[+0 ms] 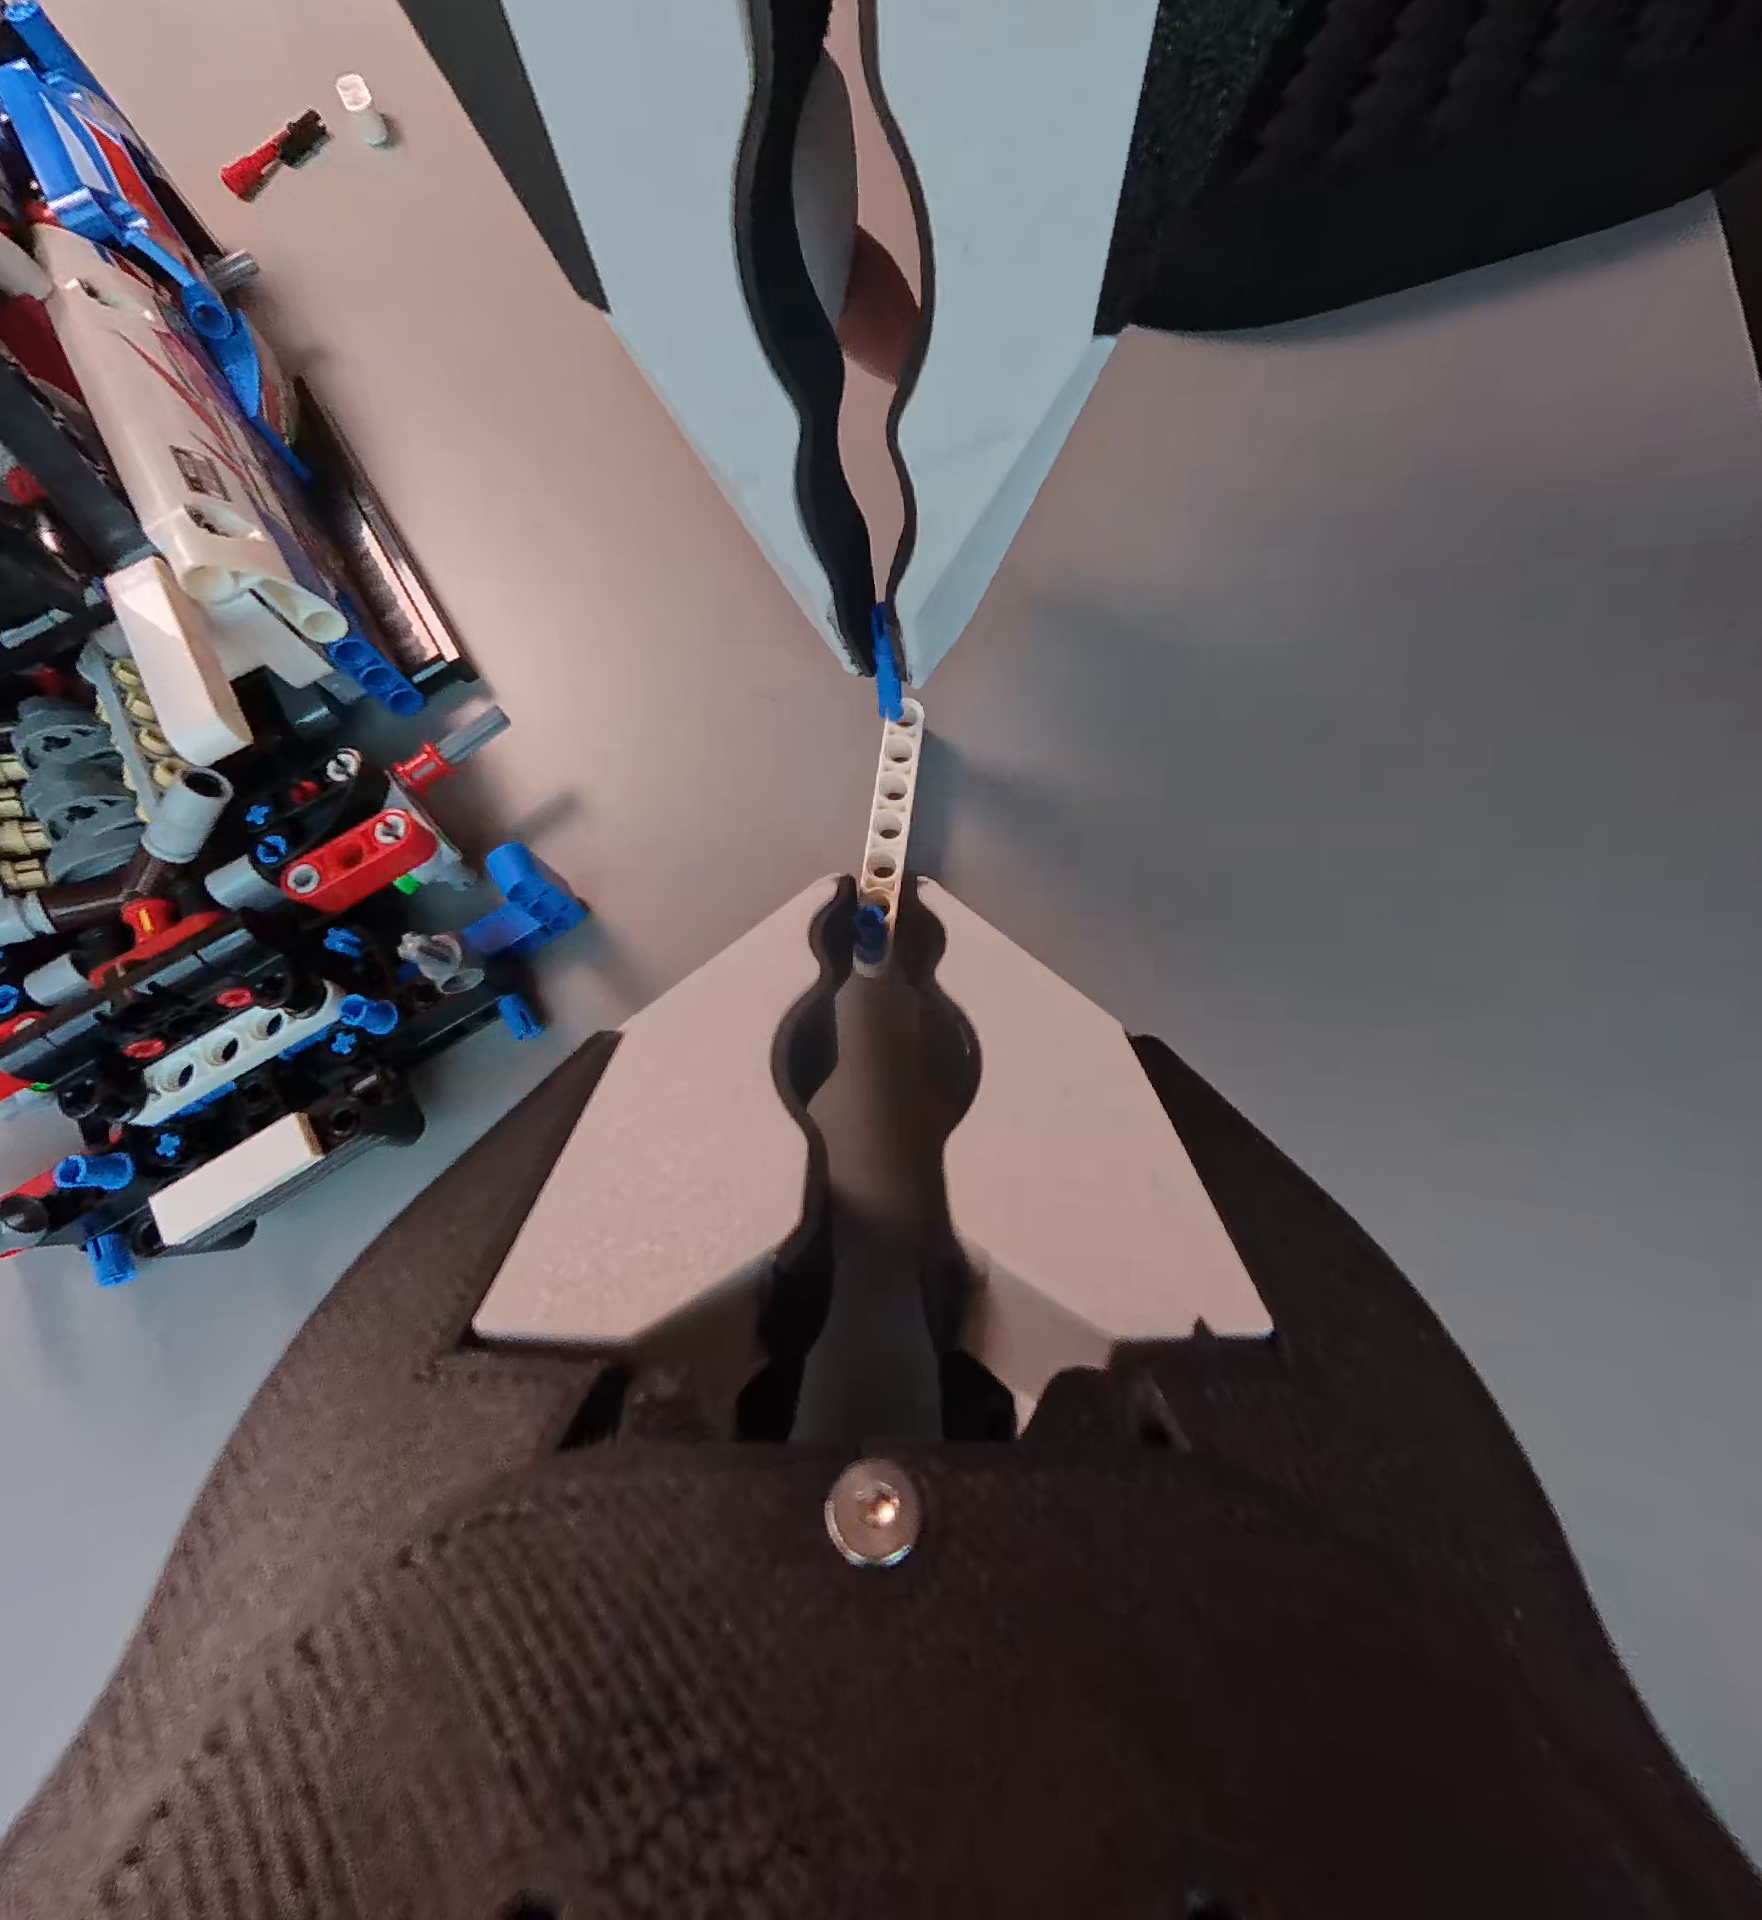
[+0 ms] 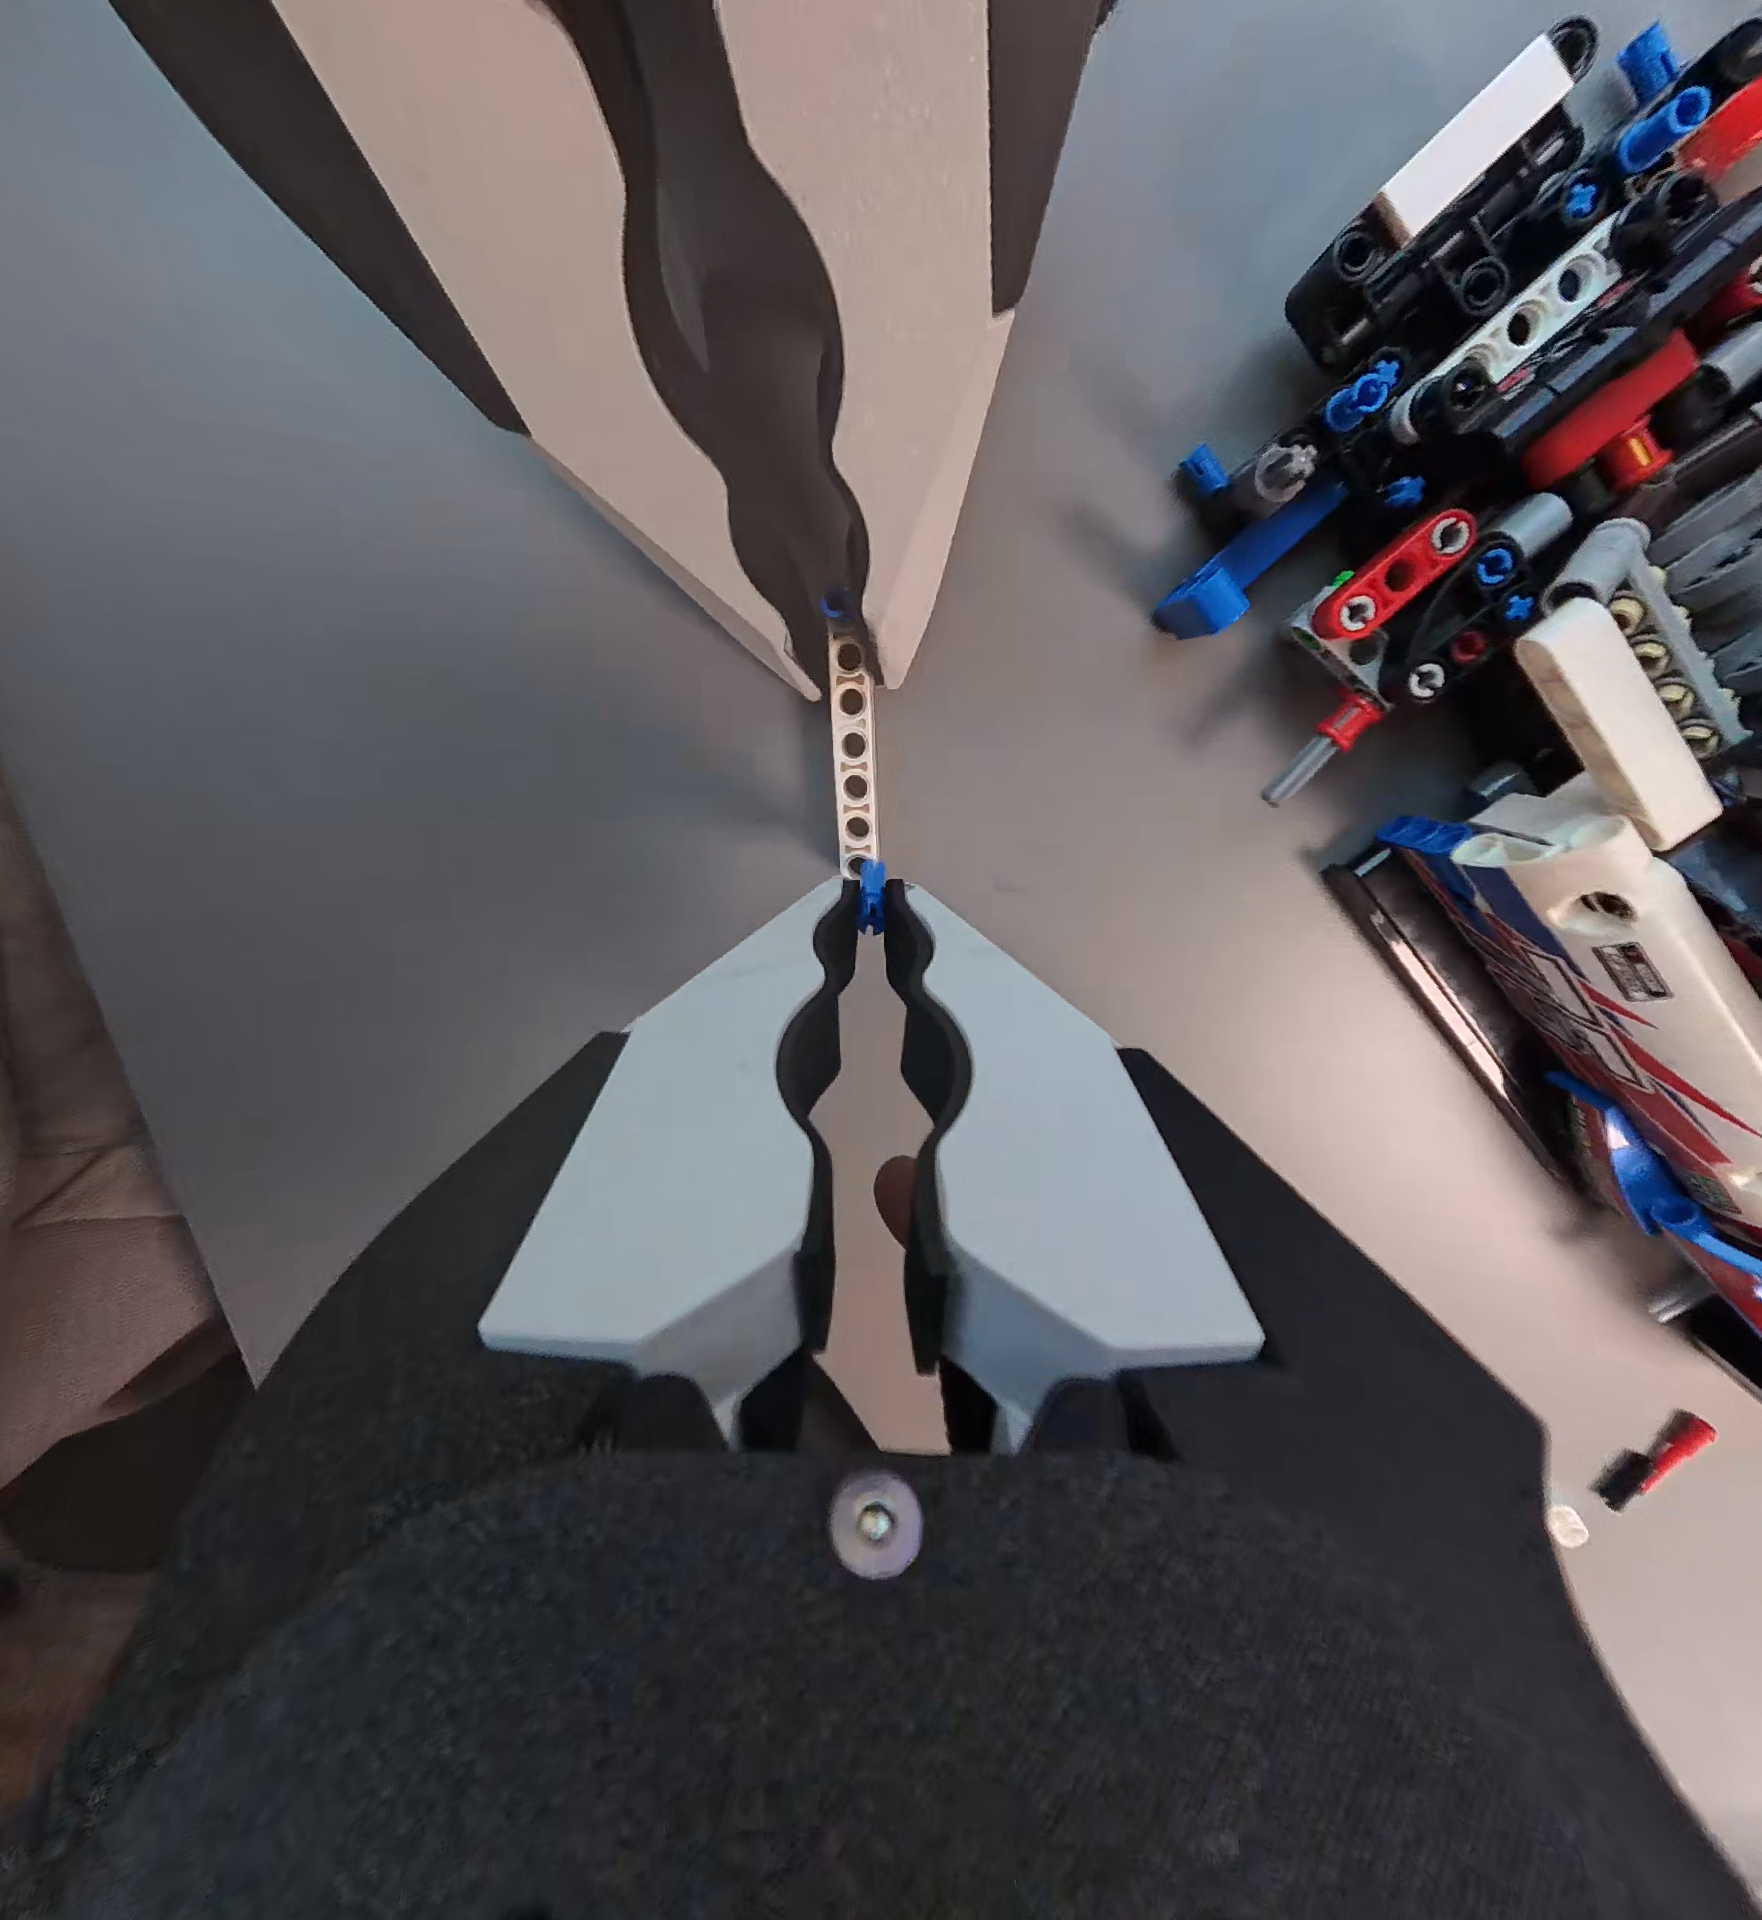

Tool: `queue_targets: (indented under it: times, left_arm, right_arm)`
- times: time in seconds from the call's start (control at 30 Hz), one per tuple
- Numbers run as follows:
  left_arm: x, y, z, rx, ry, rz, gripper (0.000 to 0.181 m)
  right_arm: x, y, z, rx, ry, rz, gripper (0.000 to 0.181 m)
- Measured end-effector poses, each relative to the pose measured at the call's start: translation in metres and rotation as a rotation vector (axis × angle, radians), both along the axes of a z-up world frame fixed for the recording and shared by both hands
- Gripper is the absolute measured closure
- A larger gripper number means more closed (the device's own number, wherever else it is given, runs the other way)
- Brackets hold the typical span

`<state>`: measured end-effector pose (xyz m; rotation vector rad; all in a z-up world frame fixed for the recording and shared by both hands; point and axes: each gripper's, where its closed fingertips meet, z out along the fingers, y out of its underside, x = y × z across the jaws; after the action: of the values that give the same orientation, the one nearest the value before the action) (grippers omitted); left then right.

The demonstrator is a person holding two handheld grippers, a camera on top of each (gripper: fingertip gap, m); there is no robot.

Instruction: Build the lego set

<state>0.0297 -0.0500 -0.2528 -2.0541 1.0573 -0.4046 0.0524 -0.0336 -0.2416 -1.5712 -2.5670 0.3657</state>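
White beam [image 1: 889,805] held by left gripper [image 1: 875,914]; right gripper [image 2: 869,902] pinches blue pin [image 2: 870,902].

A smooth grey tabletop [image 1: 1376,935] fills the background, with brownish fabric [image 2: 15,1039] past its edge.

A slim white plastic lego beam with a row of round holes [image 1: 890,805] is held above the grey tabletop, running from 12 to 6 o'clock at the centre of both wrist views. A small blue plastic connector pin [image 1: 886,665] sits at its 12 o'clock end in the left wrist view, touching the last hole; a second blue plastic pin [image 1: 870,923] sits in the hole at the 6 o'clock end. In the right wrist view the beam [image 2: 853,758] has those pins at 6 o'clock [image 2: 870,899] and 12 o'clock [image 2: 836,603]. The large, partly built red, white, blue and black lego vehicle model [image 1: 160,727] lies on the table at 9 o'clock, well apart from the beam.
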Motion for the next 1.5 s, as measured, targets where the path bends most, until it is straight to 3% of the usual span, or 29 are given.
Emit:
queue_targets:
  times: [0.8,1.07,1.4,1.5]
  left_arm:
    - [0.0020,-0.0022,-0.0003,-0.024,-0.003,0.020,0.175]
    - [0.0019,-0.0014,-0.0002,-0.018,-0.002,0.032,0.176]
    - [0.0015,-0.0007,-0.0001,-0.039,-0.008,0.070,0.176]
    - [0.0019,-0.0011,-0.0002,-0.044,-0.008,0.074,0.176]
  right_arm:
    - [-0.0012,0.0007,-0.0002,0.007,-0.044,-0.028,0.179]
    - [-0.0018,0.0003,-0.0010,0.064,-0.081,0.035,0.179]
    - [-0.0039,-0.0005,-0.0008,0.075,0.003,0.035,0.179]
    - [-0.0049,0.0022,-0.0007,0.159,0.038,0.078,0.179]
